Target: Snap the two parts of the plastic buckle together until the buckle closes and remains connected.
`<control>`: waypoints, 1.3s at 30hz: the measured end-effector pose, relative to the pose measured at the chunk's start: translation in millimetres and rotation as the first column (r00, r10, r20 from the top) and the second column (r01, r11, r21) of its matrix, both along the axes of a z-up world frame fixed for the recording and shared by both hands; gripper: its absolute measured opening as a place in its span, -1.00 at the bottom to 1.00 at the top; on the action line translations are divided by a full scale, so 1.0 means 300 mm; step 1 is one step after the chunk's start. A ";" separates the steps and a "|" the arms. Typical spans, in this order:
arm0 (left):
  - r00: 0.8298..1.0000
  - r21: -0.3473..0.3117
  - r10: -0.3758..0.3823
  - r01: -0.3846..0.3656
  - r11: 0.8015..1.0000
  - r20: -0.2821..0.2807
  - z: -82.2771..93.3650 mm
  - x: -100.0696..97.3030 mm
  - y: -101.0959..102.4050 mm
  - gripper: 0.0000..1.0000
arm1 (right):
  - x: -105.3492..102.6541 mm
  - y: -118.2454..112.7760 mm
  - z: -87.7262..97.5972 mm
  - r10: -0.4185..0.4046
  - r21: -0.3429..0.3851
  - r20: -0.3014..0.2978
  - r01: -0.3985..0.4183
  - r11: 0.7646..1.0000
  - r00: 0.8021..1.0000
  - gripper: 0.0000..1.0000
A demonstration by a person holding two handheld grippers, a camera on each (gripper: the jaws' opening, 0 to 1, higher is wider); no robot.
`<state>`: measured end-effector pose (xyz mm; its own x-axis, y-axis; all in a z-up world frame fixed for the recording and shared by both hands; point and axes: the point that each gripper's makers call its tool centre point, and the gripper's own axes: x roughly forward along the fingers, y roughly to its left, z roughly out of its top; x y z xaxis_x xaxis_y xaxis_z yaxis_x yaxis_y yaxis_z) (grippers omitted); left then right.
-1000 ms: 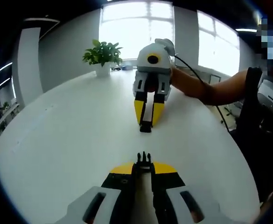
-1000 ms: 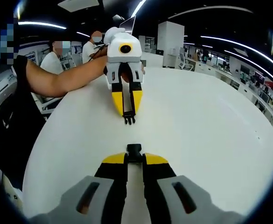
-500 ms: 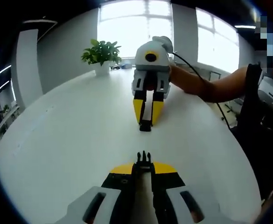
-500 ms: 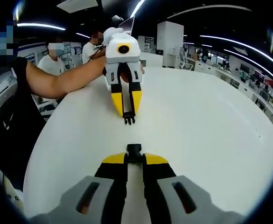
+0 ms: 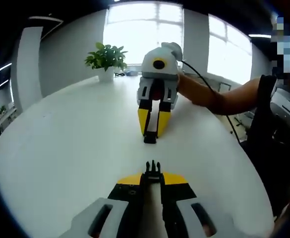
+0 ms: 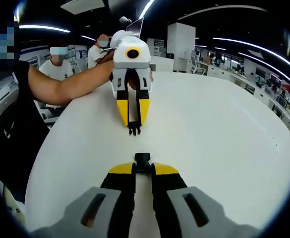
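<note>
A white tabletop (image 5: 60, 148) is stretching across a bright office. The left hand-held gripper (image 5: 153, 174) is pinching the pronged buckle half (image 5: 153, 170) and the right hand-held gripper (image 6: 143, 163) is pinching the socket half (image 6: 143, 159), facing each other, near but apart. Both halves look light, stiff and slippery, so gripping the rear bodies seems best.

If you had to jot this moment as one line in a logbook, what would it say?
left gripper: shut on pronged buckle half | right gripper: shut on socket buckle half | halves facing, apart | above white table
</note>
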<state>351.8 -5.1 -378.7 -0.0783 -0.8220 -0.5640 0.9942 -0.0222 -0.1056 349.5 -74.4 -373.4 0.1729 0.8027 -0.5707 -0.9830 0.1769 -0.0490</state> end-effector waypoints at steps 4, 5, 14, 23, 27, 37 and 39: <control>1.000 0.002 -0.003 0.003 1.000 0.012 0.000 0.001 -0.003 -0.80 | -0.003 0.002 0.000 0.003 0.003 -0.003 -0.003 1.000 1.000 -0.76; 1.000 0.003 -0.005 0.005 1.000 0.019 -0.001 -0.001 -0.005 -0.80 | -0.004 0.003 0.000 0.003 0.004 -0.004 -0.003 1.000 1.000 -0.76; 0.999 0.011 -0.006 0.005 1.000 0.039 0.000 -0.001 -0.014 -0.80 | -0.012 0.011 -0.002 0.008 0.008 -0.007 -0.008 1.000 1.000 -0.76; 0.999 0.010 -0.012 0.012 1.000 0.038 0.001 -0.004 -0.023 -0.80 | -0.008 0.016 -0.001 0.014 0.013 -0.008 -0.014 1.000 1.000 -0.76; 0.999 0.009 -0.014 0.013 1.000 0.040 0.002 -0.005 -0.026 -0.80 | -0.008 0.017 -0.001 0.014 0.014 -0.008 -0.014 1.000 1.000 -0.76; 1.000 -0.002 -0.004 0.004 1.000 0.024 0.002 -0.003 -0.043 -0.80 | -0.016 0.027 -0.002 0.018 0.018 -0.008 -0.018 1.000 1.000 -0.76; 1.000 -0.003 -0.003 0.003 1.000 0.022 0.002 -0.007 -0.043 -0.80 | -0.016 0.027 -0.002 0.018 0.019 -0.009 -0.018 1.000 1.000 -0.76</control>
